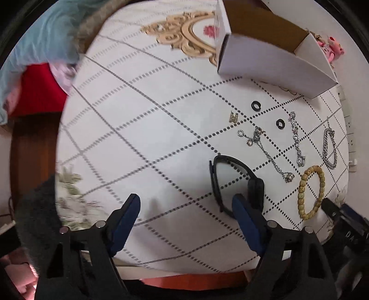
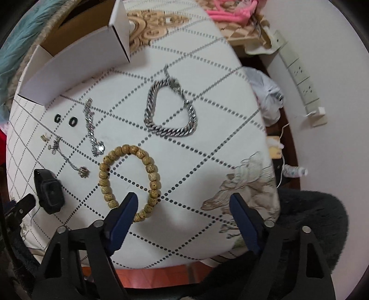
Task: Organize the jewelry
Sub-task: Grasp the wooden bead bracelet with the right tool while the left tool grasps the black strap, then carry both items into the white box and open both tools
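Jewelry lies on a white quilted cloth (image 1: 138, 115). My left gripper (image 1: 186, 199) is open above it, with its right finger over a black watch (image 1: 256, 191). Further right lie a wooden bead bracelet (image 1: 302, 189), a thick silver chain bracelet (image 1: 329, 147), two thin silver chains (image 1: 296, 138), two black rings (image 1: 255, 106) and a small gold piece (image 1: 234, 117). My right gripper (image 2: 183, 197) is open too. Its left finger overlaps the bead bracelet (image 2: 103, 175); nothing sits between the pads. The thick chain bracelet (image 2: 170, 131) lies beyond. An open white box (image 2: 76, 67) stands at the back.
A power strip (image 2: 302, 76) runs along the wall at right, above a white bag (image 2: 265, 92) off the cloth's edge. Pink hangers (image 2: 230, 11) lie at the back. A dark fuzzy cloth (image 2: 311, 219) sits at the near right, blue fabric (image 1: 46, 41) far left.
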The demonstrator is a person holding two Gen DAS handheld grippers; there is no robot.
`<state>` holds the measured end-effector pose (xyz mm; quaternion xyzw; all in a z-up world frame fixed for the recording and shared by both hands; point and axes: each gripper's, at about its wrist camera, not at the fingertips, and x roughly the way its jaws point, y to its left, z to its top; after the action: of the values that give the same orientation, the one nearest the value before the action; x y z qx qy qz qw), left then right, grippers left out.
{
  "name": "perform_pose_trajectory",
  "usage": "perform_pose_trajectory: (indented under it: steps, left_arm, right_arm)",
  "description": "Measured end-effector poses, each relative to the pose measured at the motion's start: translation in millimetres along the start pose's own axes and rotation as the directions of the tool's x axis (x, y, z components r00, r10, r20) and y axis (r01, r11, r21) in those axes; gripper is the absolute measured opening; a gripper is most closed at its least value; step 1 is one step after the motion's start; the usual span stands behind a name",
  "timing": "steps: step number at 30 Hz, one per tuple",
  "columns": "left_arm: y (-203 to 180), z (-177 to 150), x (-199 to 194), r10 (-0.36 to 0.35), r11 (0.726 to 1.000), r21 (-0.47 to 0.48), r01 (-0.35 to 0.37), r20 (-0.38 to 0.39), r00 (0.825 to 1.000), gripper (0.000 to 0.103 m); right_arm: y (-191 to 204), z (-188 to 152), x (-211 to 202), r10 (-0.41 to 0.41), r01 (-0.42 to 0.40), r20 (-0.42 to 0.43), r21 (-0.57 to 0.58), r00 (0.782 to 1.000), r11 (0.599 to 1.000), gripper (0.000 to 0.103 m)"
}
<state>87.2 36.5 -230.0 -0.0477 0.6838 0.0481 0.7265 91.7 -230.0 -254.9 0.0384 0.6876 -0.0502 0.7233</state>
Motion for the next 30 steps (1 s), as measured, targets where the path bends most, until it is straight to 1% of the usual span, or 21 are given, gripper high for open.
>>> perform_pose_trajectory:
  steps: [1,3,4,5,6,7,8,9,10,11,12,13,16,20,22,23,24,25,26,28,30]
  left_arm:
    - [-1.7,0.0,3.1,-0.018,1.0,0.0,0.018,-0.001,1.0,0.08]
    - [-7.0,-0.2,8.3,-0.034,0.999,0.014,0.034,0.002,0.999,0.067]
    - [-9.8,0.0,10.6,-0.039,0.999,0.022,0.039,-0.008,0.999,0.051]
    - [-12.5,-0.6,14.3,-0.051,0.998,0.032,0.051,-0.018,0.999,0.033]
    - [-14.1,-1.1,16.0,-0.052,0.998,0.041,0.053,-0.017,0.998,0.028]
    - [-16.3,-1.9,14.3,-0.042,0.997,0.06,0.042,0.004,0.999,0.025]
    - [-17.5,-1.5,14.9,-0.038,0.996,0.079,0.037,0.015,0.999,0.017]
    - [-18.6,-2.9,14.7,-0.034,0.995,0.097,0.032,0.022,0.999,0.014]
    - [-19.1,-5.5,13.7,-0.024,0.994,0.111,0.02,0.033,0.999,0.01]
    - [-19.8,-8.7,13.1,-0.005,0.992,0.128,-0.001,0.046,0.999,0.01]
    - [-22.3,-12.0,10.7,0.011,0.99,0.142,-0.019,0.055,0.998,0.01]
    - [-22.7,-15.5,10.7,0.023,0.988,0.152,-0.032,0.063,0.998,0.01]
    - [-25.4,-26.4,10.6,0.033,0.984,0.17,-0.047,0.081,0.996,0.01]
    - [-26.6,-34.2,13.2,0.027,0.985,0.165,-0.041,0.085,0.996,0.01]
    - [-24.8,-35.9,15.9,0.021,0.986,0.163,-0.035,0.091,0.996,0.009]
    - [-25.0,-29.1,17.9,0.018,0.986,0.161,-0.033,0.092,0.996,0.009]
    - [-22.9,-22.9,18.0,0.013,0.987,0.158,-0.028,0.094,0.995,0.009]
    - [-17.0,-11.4,23.7,0.006,0.988,0.154,-0.021,0.1,0.995,0.008]
    - [-16.5,-11.7,21.7,-0.002,0.989,0.15,-0.014,0.108,0.994,0.007]
    - [-17.7,-10.8,17.1,-0.018,0.988,0.152,0.0,0.115,0.993,0.004]
    - [-20.1,-10.0,10.4,-0.031,0.987,0.158,0.012,0.124,0.992,0.004]
  right_arm:
    - [0.9,0.4,2.8,0.0,0.0,0.0,0.0,1.0,1.0,0.08]
    - [3.5,2.2,6.0,0.006,-0.006,0.007,-0.003,1.0,1.0,0.074]
    - [4.3,3.8,6.8,0.006,-0.006,0.004,-0.005,1.0,1.0,0.066]
    - [5.8,4.7,8.4,0.01,-0.01,-0.002,-0.007,1.0,1.0,0.061]
    - [6.6,4.5,11.8,0.024,-0.025,-0.014,-0.005,1.0,1.0,0.058]
    - [6.3,5.7,12.4,0.022,-0.022,-0.011,-0.005,1.0,1.0,0.054]
    - [9.3,4.2,11.2,0.016,-0.016,0.005,-0.018,1.0,1.0,0.051]
    - [10.5,2.8,10.4,0.017,-0.016,0.012,-0.028,1.0,0.999,0.048]
    - [10.5,2.9,11.4,0.017,-0.016,0.015,-0.032,1.0,0.999,0.037]
    - [10.9,1.1,10.6,0.015,-0.015,0.013,-0.043,1.0,0.999,0.024]
    - [10.8,-1.2,10.4,0.014,-0.014,0.001,-0.051,1.0,0.999,0.019]
    - [9.9,-3.2,10.7,0.013,-0.014,-0.011,-0.056,1.0,0.998,0.017]
    - [8.8,-8.2,8.1,0.005,-0.006,-0.011,-0.069,1.0,0.998,0.017]
    - [11.5,-8.1,7.6,-0.021,0.02,-0.011,-0.082,1.0,0.996,0.017]
    - [14.7,-7.2,8.3,-0.037,0.036,-0.006,-0.1,0.999,0.994,0.017]
    - [16.2,-7.1,8.7,-0.04,0.04,-0.004,-0.107,0.999,0.994,0.017]
    - [17.5,-7.6,8.6,-0.036,0.035,-0.004,-0.114,0.999,0.993,0.016]
    - [19.1,-8.9,7.5,-0.036,0.035,-0.002,-0.118,0.999,0.992,0.011]
    - [19.9,-9.5,7.4,-0.028,0.028,0.0,-0.123,1.0,0.992,0.01]
    - [24.7,-10.3,3.2,-0.024,0.025,0.008,-0.12,1.0,0.992,0.009]
    - [22.3,-9.9,0.3,0.027,-0.026,0.005,-0.094,1.0,0.995,0.009]
